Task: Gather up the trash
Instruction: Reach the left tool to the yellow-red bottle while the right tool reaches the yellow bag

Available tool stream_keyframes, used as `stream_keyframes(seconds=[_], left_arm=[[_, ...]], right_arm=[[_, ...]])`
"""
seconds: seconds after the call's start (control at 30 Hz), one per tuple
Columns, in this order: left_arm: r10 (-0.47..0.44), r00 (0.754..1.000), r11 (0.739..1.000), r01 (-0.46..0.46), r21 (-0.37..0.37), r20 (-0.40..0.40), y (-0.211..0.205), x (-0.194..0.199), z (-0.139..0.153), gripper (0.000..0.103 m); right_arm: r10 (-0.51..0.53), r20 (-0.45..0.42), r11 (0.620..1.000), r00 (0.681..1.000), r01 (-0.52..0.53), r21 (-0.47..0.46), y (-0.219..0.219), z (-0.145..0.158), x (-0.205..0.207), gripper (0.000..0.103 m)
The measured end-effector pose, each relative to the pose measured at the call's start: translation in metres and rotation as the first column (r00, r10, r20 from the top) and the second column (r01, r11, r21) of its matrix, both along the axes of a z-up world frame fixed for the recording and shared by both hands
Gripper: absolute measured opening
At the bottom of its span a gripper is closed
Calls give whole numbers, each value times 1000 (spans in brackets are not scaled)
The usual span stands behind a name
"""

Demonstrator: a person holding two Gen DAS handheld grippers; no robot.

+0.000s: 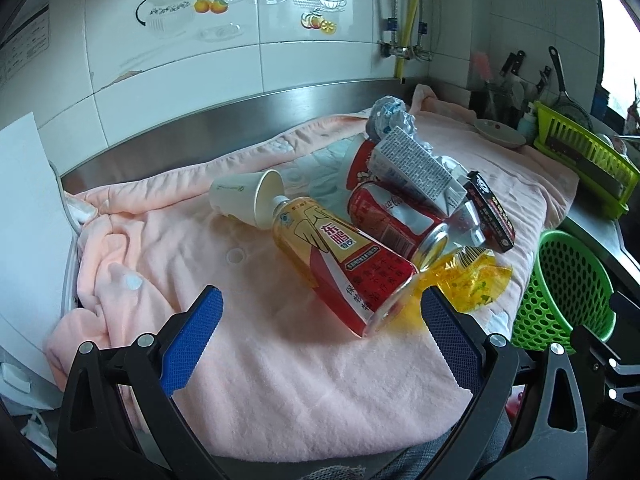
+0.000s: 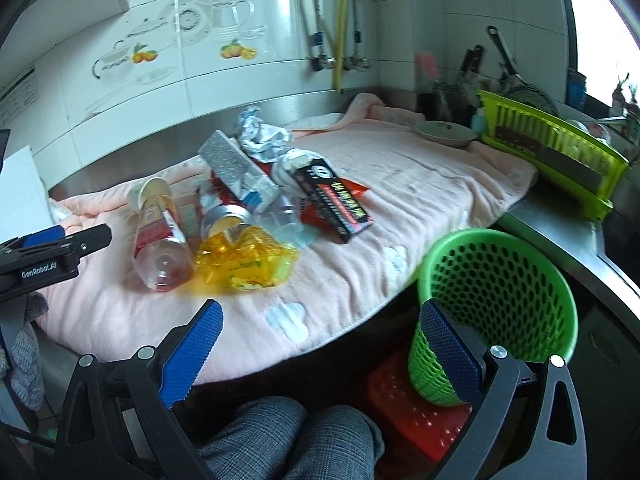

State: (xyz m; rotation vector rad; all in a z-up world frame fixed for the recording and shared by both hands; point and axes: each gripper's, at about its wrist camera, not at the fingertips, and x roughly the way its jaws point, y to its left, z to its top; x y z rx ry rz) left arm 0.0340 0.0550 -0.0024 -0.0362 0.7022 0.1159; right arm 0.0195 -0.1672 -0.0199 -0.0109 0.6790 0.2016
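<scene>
A pile of trash lies on a pink towel [image 1: 280,380]: a drink bottle [image 1: 344,264] on its side, a white paper cup [image 1: 248,196], a red cola can [image 1: 396,220], a yellow wrapper [image 1: 468,276], a grey carton [image 1: 416,164], a black box [image 1: 492,212] and crumpled foil [image 1: 390,118]. My left gripper [image 1: 320,340] is open and empty just in front of the bottle's base. My right gripper [image 2: 320,344] is open and empty near the towel's front edge, beside a green mesh bin [image 2: 496,292]. The bottle [image 2: 160,240], wrapper [image 2: 244,260] and black box [image 2: 332,200] also show there.
The green bin [image 1: 568,288] stands on a red stool [image 2: 416,412] below the counter edge. A green dish rack [image 2: 552,152], a bowl [image 2: 444,132] and knives stand at the right rear. A steel backsplash and tiled wall lie behind. My knees [image 2: 288,440] are below.
</scene>
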Motion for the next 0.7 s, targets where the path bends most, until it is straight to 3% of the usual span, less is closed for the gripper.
stream_keyframes(seconds=[0.37,0.7], left_arm=[[71,996,996,-73,-58,-45,34,30,2,98],[71,989,983,-91,-161,-130,35,71,-7,98]], right_arm=[[230,-29,973,973,-229,26,35,-10,36,96],[348,-58,937,936,-348,3,56,-31,73,96]])
